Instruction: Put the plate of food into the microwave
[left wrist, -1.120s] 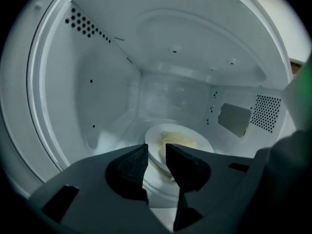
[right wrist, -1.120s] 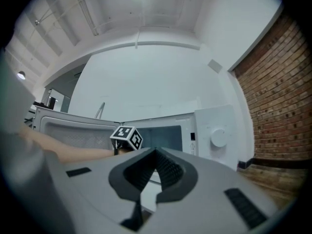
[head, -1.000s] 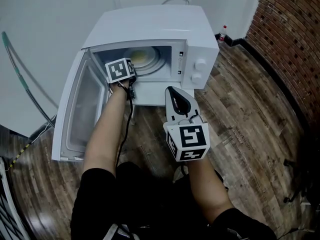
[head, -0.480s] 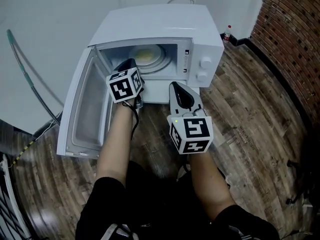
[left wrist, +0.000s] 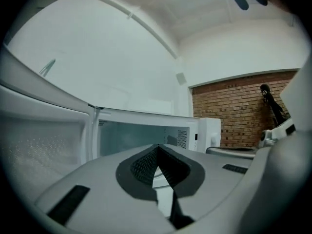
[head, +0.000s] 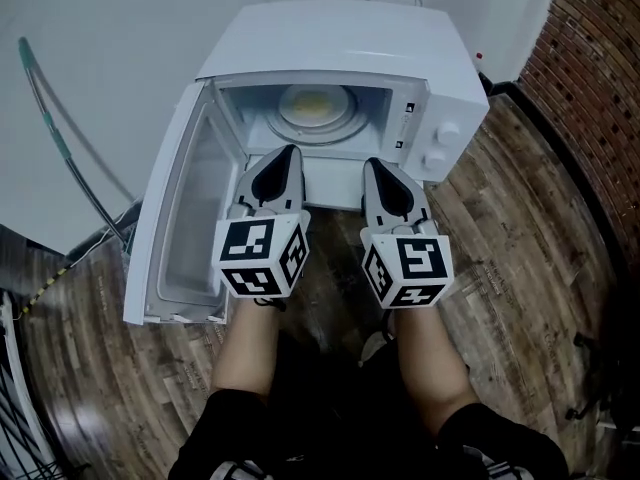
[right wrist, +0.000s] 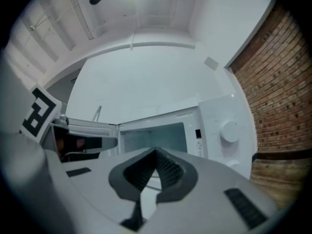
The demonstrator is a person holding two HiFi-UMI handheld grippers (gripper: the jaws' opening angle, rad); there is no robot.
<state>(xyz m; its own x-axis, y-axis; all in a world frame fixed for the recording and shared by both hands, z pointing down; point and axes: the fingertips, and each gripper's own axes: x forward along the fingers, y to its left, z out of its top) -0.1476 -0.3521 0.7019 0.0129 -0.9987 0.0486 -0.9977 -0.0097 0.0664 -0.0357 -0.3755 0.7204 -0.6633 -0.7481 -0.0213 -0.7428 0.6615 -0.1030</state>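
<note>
A white microwave (head: 335,43) stands on the wooden floor with its door (head: 185,218) swung wide to the left. Inside its cavity lies the plate of yellowish food (head: 315,103) on the turntable. My left gripper (head: 283,155) is outside the cavity, just in front of the opening, jaws shut with nothing between them. Beside it, my right gripper (head: 378,165) is also shut and empty, pointing at the opening. In the left gripper view the left gripper (left wrist: 157,150) faces the cavity; in the right gripper view the right gripper (right wrist: 156,153) faces the microwave (right wrist: 219,126).
A brick wall (head: 600,78) runs along the right. White wall stands behind the microwave. A thin green-and-grey pole (head: 55,138) leans at the left. The microwave's control knobs (head: 447,138) are on its right front. Wooden floor (head: 530,258) lies open to the right.
My left gripper has drawn back out of the microwave cavity to sit beside the right one. The plate stays inside on the turntable. The view has shifted nearer the microwave.
</note>
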